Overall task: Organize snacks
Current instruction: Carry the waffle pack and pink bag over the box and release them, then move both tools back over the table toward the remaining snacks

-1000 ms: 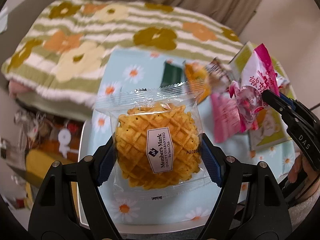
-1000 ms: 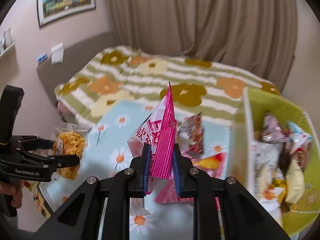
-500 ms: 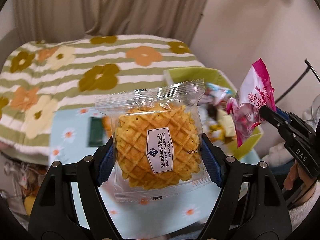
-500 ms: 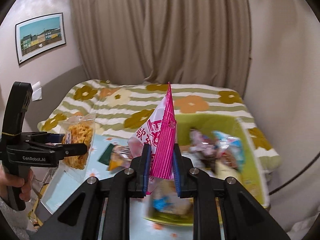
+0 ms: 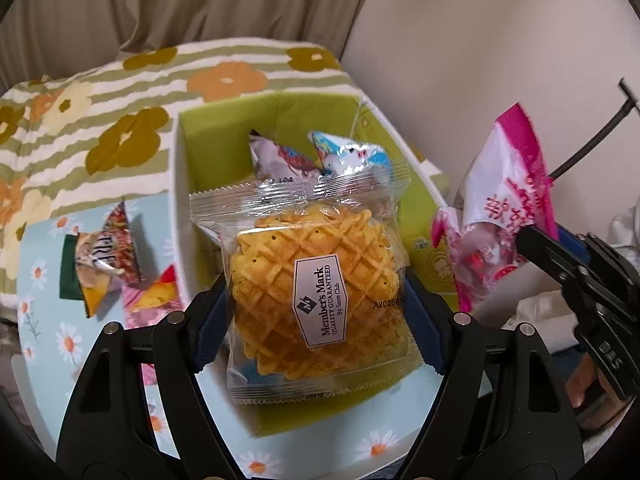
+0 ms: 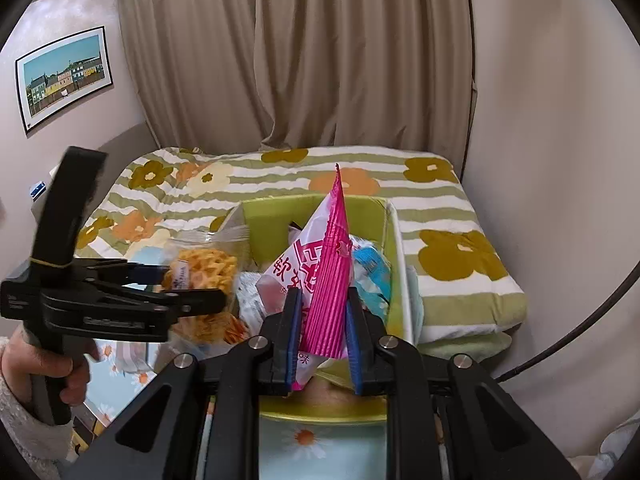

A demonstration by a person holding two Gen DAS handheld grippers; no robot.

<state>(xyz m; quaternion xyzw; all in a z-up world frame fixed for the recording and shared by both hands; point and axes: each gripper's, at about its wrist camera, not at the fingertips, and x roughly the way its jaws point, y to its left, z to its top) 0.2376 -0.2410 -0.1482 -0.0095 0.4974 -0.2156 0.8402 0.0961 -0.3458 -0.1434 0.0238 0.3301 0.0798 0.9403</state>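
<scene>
We hold the waffle pack (image 5: 318, 294) in the left claw (image 5: 316, 308), jaws opening over the green box (image 5: 208, 148). Brittle; grip film edges. Right claw (image 6: 322, 336) pinches the light pink packet (image 6: 326, 268).

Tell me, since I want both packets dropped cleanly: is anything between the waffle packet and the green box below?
Nothing visible blocks it. The waffle packet, between the opening left gripper, hangs over the open green box; only loose snacks already lie inside.

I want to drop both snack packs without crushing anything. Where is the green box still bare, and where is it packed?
The green box shows bare wall in its far left corner, beside the white-red packet. Packets crowd its middle and right, around the blue packet.
</scene>
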